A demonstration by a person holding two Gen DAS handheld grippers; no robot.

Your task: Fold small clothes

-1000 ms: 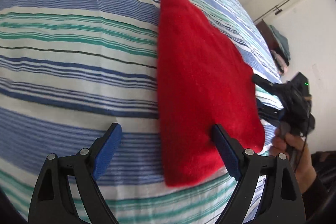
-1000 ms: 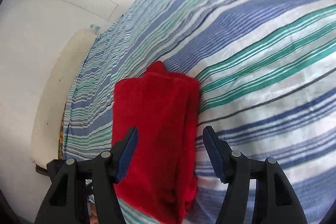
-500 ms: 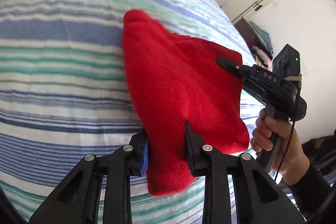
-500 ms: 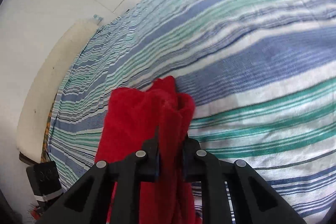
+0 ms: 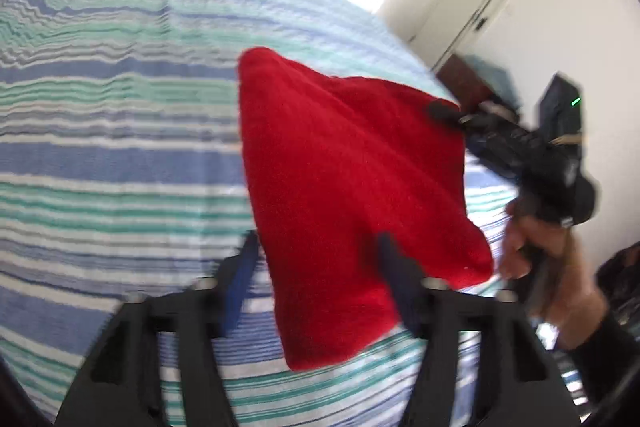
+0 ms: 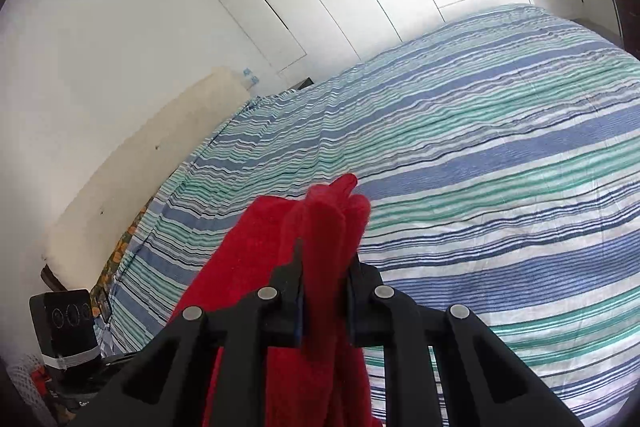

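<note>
Two views: we see the right gripper (image 6: 324, 263) pinching the red cloth (image 6: 320, 227) over the striped bedspread (image 6: 500, 167).
Left view only: left gripper (image 5: 316, 259) spread astride the cloth; hand (image 5: 536, 251) at far right.

We can read no text, label or number in either view. The lettering on the black device (image 6: 68, 323) by the bed is too small for us.

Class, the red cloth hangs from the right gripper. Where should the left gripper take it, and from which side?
Probably the near lower edge of the red cloth, approached straight ahead. That edge seems to hang between the fingers of the open left gripper, while the right gripper pinches the bunched far corner.
</note>
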